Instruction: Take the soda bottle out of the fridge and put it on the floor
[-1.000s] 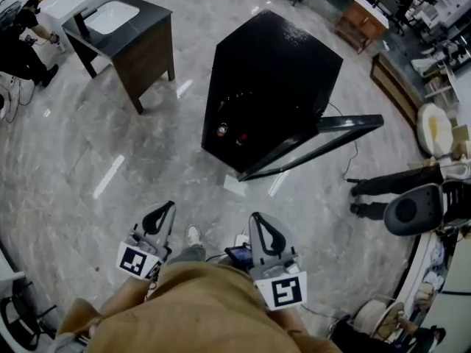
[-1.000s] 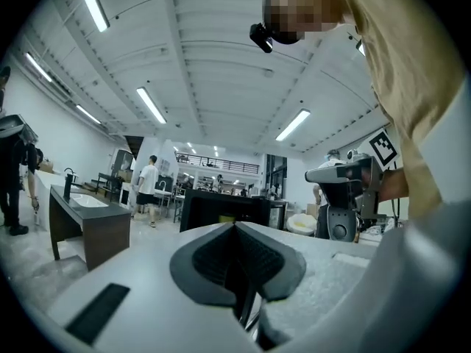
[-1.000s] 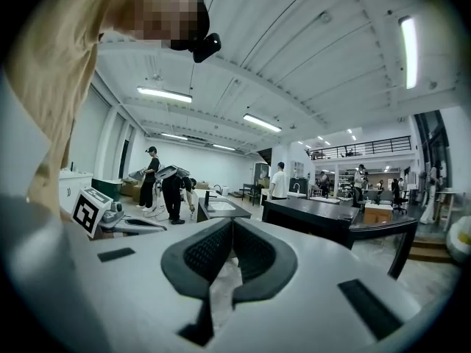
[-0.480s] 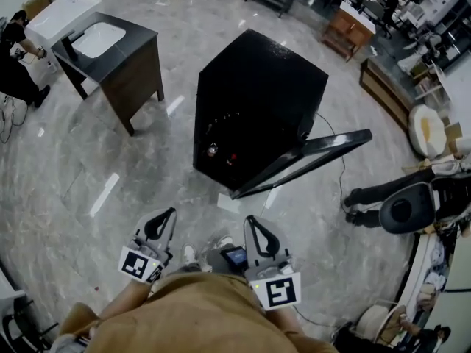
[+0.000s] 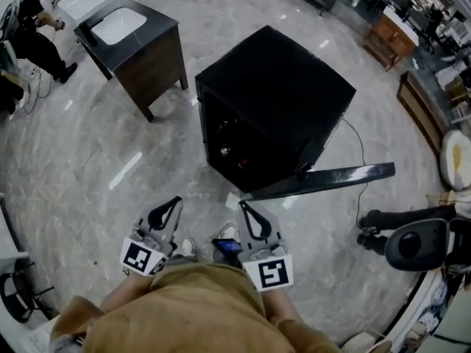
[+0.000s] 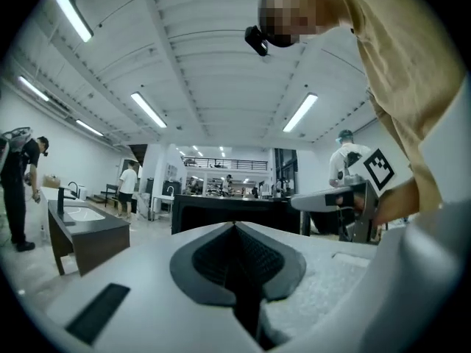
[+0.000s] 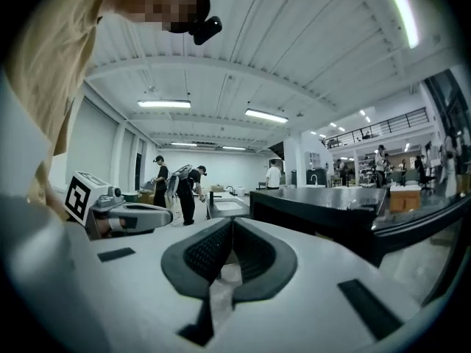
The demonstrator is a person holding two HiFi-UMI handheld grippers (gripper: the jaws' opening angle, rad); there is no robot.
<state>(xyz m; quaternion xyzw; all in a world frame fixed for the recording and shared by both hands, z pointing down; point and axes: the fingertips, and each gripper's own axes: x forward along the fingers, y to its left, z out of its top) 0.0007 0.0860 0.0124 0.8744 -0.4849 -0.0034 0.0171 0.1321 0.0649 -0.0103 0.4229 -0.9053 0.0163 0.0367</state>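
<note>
The black fridge point(image 5: 276, 98) stands on the marble floor ahead of me, its door point(image 5: 327, 180) swung wide open to the right. In its dark inside I make out a pale cap and a red spot point(image 5: 225, 151), probably the soda bottle; the rest is hidden in shadow. Both grippers are held low in front of the person's body, well short of the fridge. The left gripper point(image 5: 174, 201) is shut and empty, as is the right gripper point(image 5: 241, 204). The left gripper view shows its jaws point(image 6: 235, 226) meeting below the fridge point(image 6: 221, 213). The right gripper point(image 7: 232, 220) points past the fridge point(image 7: 316, 204).
A dark wooden cabinet point(image 5: 151, 61) with a white basin point(image 5: 121, 22) stands at the back left, with people point(image 5: 37, 39) beside it. A power cable point(image 5: 360, 153) runs behind the fridge. A seated person's legs point(image 5: 386, 218) and a round stool point(image 5: 416, 245) are at the right.
The person has shifted round towards the fridge's open front, so the fridge sits more squarely ahead. Both grippers stay shut and low, side by side.
</note>
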